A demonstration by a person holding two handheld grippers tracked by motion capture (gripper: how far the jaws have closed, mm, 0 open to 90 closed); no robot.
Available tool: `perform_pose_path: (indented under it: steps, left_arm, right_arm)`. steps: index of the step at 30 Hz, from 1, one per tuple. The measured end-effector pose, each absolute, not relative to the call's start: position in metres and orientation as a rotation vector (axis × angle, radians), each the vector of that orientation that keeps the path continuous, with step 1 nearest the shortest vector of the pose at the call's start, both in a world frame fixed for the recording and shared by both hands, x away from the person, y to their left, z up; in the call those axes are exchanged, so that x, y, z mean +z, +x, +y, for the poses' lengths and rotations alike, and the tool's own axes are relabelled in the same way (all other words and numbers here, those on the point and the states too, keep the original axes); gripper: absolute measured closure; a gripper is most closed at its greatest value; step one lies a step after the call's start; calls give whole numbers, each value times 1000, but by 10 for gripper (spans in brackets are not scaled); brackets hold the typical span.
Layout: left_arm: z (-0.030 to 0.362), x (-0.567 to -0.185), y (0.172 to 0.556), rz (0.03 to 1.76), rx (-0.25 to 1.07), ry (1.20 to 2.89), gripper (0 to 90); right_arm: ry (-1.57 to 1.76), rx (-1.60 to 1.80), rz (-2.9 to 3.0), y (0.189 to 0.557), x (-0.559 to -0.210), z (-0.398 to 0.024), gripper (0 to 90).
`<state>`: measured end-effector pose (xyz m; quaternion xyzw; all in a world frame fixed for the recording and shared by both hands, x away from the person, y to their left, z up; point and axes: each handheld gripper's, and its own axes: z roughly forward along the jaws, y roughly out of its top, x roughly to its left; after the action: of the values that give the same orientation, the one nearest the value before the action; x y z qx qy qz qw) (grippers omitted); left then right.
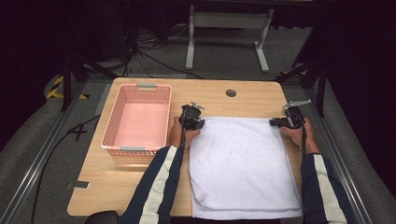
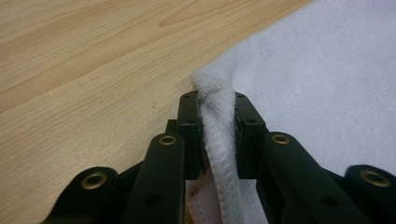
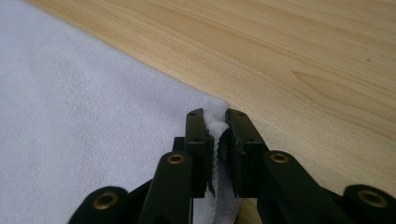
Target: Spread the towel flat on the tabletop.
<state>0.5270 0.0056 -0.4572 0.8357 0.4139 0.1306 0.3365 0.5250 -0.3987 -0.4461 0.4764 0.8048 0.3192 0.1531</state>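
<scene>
A white towel (image 1: 243, 163) lies spread flat on the wooden table (image 1: 93, 186), reaching to the near edge. My left gripper (image 1: 198, 124) is at the towel's far left corner; in the left gripper view its jaws are shut on the bunched hem of the towel (image 2: 217, 121). At the far right corner sits my right gripper (image 1: 272, 122). The right gripper view shows its jaws pinching the towel's corner (image 3: 215, 128). Both pinched corners rest low, close to the tabletop.
A pink perforated basket (image 1: 138, 119), empty, stands left of the towel near my left hand. A round dark grommet (image 1: 230, 93) is set in the table's far side. Bare wood lies behind the towel and at the front left.
</scene>
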Motion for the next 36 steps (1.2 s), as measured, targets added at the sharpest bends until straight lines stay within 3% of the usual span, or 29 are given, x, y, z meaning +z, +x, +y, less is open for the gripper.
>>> perform_pose_path:
  steps: [13,19,23,31,36]
  left_arm:
    - [3,-413,529,1017,476,2107,763]
    - [15,-384,511,921,511,2070,765]
    - [27,-364,508,914,602,2077,768]
    - [28,-352,519,906,621,2048,767]
    - [34,-345,492,807,579,2048,764]
  right_arm:
    - [1241,1029,2186,523,-408,-389,849]
    - [1103,1131,2173,500,-380,-388,850]
    - [1058,1170,2146,489,-368,-393,850]
    - [1042,1187,2096,500,-351,-385,851]
    - [958,1236,2126,485,-348,-383,851]
